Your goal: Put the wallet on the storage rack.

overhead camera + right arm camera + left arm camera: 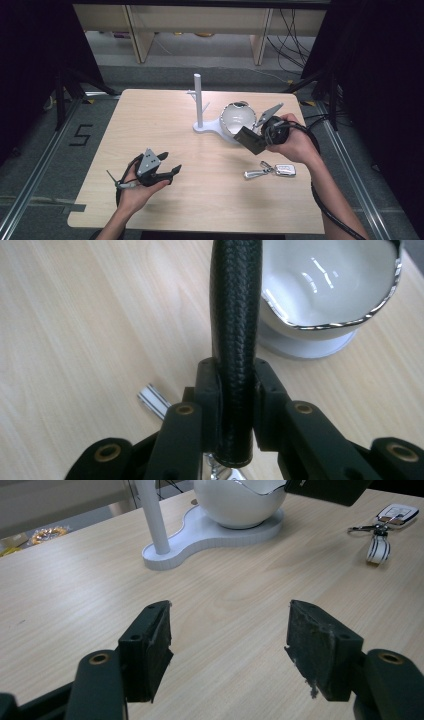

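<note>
Your left hand (pixel 134 192) holds the left gripper (pixel 170 165) low over the near-left part of the counter (pixel 150 120), its jaws spread wide apart with nothing between them. In the left gripper view the two pads (pixel 155 640) frame bare wood, and their inner faces look worn and ragged.

Toward the middle of the counter stands a white stand (pixel 198 102): an upright post with small pegs on a flat curved base. On the right lobe of that base sits a white bowl (pixel 237 116) with a thin silvery rim, open side up.

Just right of the bowl, your right hand (pixel 295 142) holds the right gripper (pixel 235 390), which is clamped on a black wallet (pixel 251 140). The right gripper view shows its braided-textured edge pinched upright between the jaws, with the wallet's far end reaching up beside the bowl's rim. In the high view the wallet hangs at the bowl's near-right side; whether they touch, you cannot tell.

Nearer to you, beneath the right hand, a car key fob (pixel 285 170) with a metal clip lies flat on the counter.
</note>
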Demonstrator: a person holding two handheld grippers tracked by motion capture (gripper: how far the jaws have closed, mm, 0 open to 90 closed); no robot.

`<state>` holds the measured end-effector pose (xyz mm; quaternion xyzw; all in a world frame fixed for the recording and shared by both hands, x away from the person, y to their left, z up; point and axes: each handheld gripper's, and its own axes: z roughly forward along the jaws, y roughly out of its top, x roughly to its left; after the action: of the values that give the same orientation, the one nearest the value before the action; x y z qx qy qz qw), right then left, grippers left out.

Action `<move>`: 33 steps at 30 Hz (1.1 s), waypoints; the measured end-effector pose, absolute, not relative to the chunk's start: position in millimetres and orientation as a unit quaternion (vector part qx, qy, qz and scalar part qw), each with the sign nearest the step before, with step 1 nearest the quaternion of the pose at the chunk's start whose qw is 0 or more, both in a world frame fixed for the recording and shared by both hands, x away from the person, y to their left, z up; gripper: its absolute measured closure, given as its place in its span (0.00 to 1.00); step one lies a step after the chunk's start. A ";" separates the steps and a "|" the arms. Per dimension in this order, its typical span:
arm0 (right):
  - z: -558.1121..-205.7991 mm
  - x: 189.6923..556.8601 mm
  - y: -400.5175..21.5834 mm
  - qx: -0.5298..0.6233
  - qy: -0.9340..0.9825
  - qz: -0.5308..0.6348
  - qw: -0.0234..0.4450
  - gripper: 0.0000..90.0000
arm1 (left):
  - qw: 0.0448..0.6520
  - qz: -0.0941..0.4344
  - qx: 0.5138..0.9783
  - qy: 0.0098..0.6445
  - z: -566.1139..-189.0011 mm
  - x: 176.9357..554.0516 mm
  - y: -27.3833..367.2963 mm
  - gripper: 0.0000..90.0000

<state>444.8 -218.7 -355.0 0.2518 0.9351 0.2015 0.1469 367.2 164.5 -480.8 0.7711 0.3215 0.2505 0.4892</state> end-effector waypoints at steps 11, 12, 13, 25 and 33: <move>-329.3 458.8 -220.8 0.225 0.934 0.205 0.188 0.86 | 0.487 0.244 0.771 0.329 -492.2 366.4 167.0 0.37; -329.3 458.8 -220.8 0.225 0.934 0.205 0.188 0.86 | 0.487 0.244 0.771 0.329 -492.2 366.4 167.0 0.37; -327.9 459.4 -220.0 0.230 0.932 0.207 0.190 0.86 | 0.483 0.246 0.773 0.330 -491.9 365.9 166.8 0.37; -322.4 492.5 -201.6 0.218 0.928 0.222 0.203 0.86 | 0.483 0.244 0.771 0.335 -493.8 365.8 168.2 0.37; -327.4 506.4 -196.8 0.210 0.931 0.218 0.202 0.86 | 0.482 0.246 0.772 0.334 -494.0 366.4 169.3 0.37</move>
<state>506.4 -196.8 -327.4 0.2096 0.9314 0.2184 0.2022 366.4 169.3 -494.0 0.7715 0.3344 0.2459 0.4821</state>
